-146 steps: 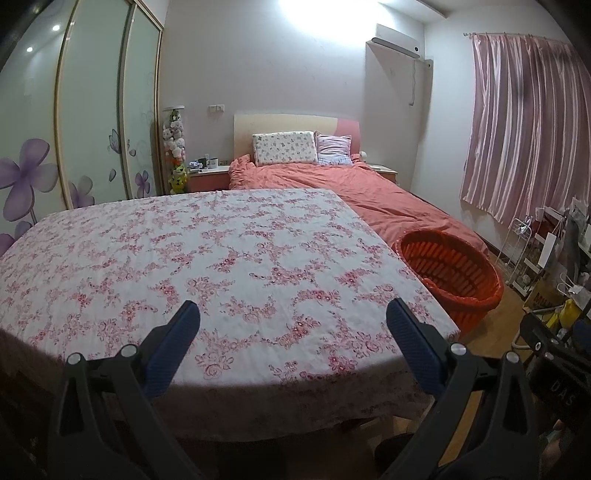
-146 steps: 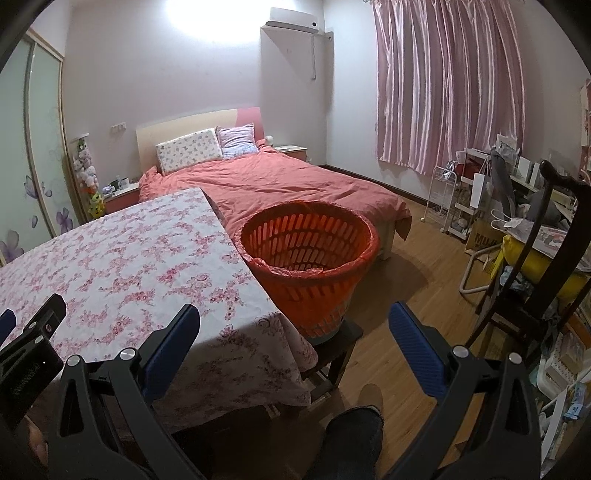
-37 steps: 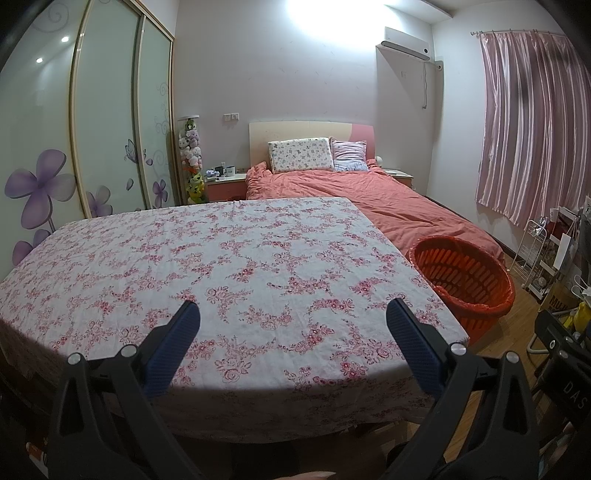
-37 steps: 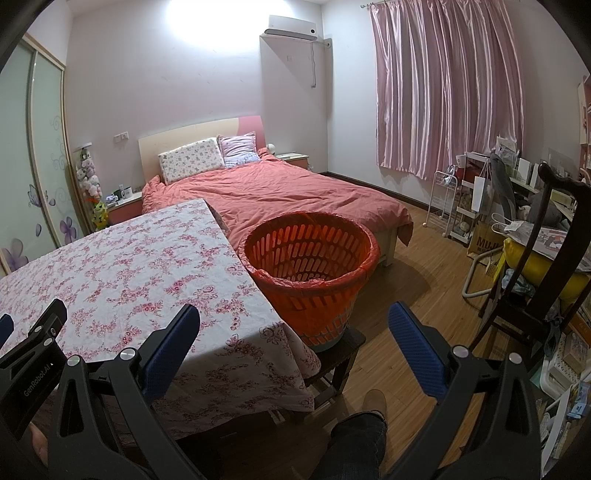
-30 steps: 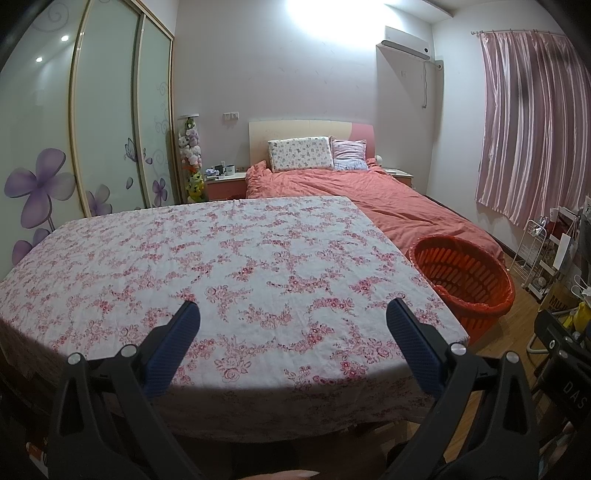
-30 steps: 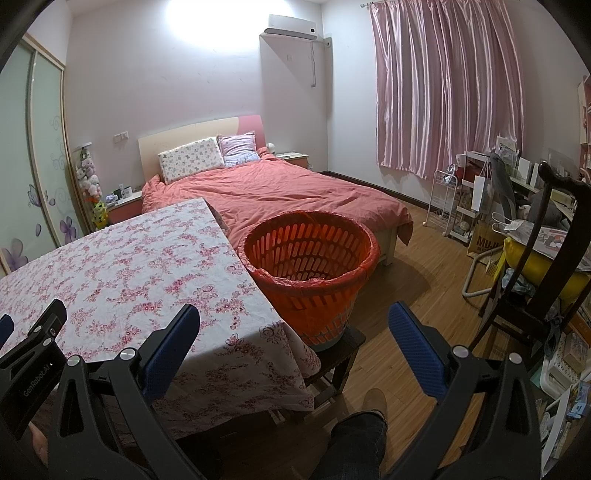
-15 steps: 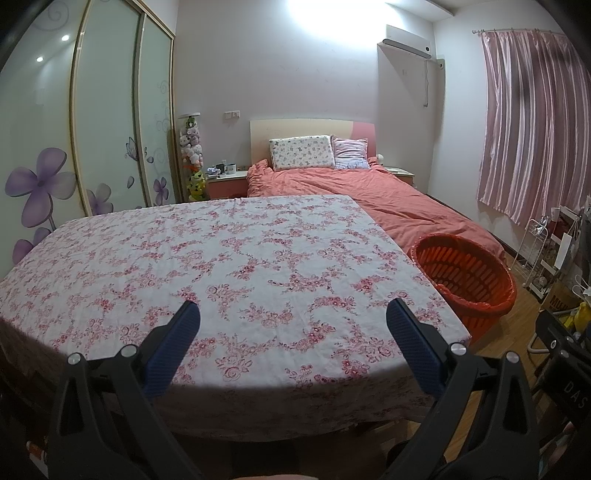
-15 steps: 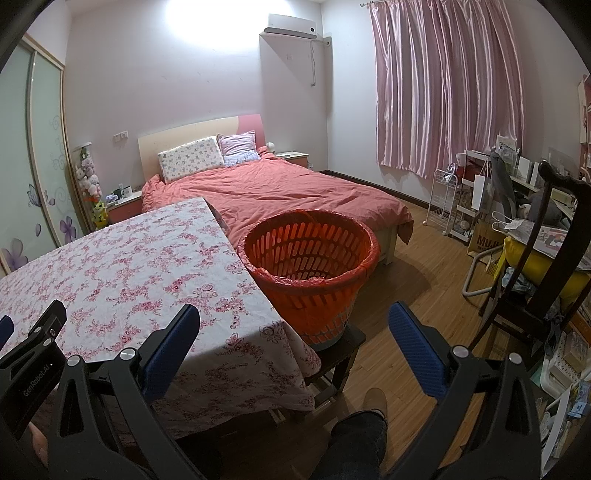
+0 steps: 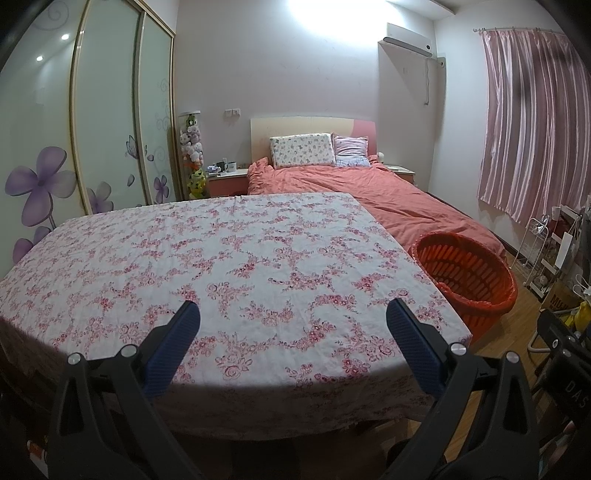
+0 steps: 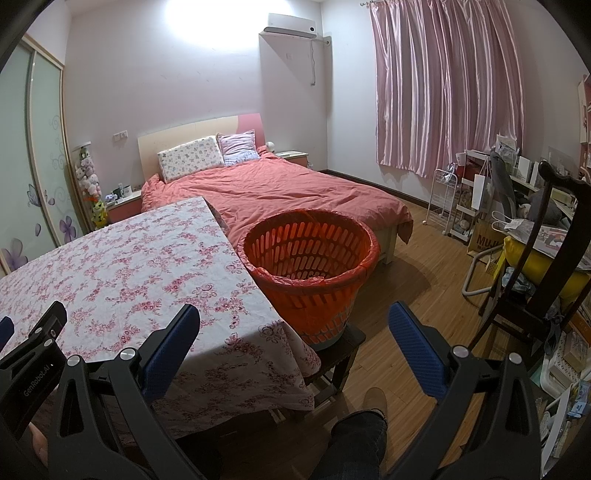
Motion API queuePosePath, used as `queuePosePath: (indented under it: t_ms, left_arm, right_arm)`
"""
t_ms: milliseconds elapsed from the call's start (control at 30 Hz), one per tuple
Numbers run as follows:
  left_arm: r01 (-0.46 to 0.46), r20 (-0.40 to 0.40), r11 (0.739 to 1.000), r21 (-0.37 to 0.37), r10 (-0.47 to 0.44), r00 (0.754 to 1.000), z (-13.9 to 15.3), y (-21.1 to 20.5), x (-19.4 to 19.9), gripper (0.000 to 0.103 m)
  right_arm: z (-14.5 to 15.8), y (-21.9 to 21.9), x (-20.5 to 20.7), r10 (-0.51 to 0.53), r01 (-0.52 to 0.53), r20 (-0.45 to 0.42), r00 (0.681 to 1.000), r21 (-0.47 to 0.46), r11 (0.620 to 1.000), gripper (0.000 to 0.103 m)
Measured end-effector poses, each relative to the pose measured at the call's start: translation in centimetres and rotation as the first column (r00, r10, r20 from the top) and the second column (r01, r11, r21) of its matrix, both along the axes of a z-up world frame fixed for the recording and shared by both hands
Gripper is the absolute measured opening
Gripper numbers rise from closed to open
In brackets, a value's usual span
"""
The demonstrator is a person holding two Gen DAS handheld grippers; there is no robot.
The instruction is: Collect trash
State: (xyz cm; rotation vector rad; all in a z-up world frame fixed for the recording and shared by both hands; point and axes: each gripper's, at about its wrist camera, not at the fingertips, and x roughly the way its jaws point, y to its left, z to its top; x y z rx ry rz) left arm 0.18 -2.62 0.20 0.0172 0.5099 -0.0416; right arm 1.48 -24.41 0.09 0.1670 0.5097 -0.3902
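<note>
Almost no change against half a second ago: both views nearly as before. Left gripper (image 9: 291,317) spread wide over the floral tablecloth (image 9: 229,266), holding nothing. Right gripper (image 10: 293,319) also wide apart and empty, facing the orange basket (image 10: 310,266) just beside the table corner. Basket contents hard to make out.

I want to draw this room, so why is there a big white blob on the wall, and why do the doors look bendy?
Left wrist view: glare from a bright light washes out the wall; the fisheye lens bows the wardrobe doors. Right wrist view: the same glare, and the curtain curves too.
</note>
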Motion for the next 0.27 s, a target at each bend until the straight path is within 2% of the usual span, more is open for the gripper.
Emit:
queuePosePath:
  t_ms: [267]
  left_arm:
    - [0.003,-0.011,1.000,-0.003,-0.003,1.000,-0.22,-0.05,0.20,0.099]
  right_arm:
    - [0.06,0.02,-0.09,0.000,0.000,-0.001,1.000,0.000,1.000,0.101]
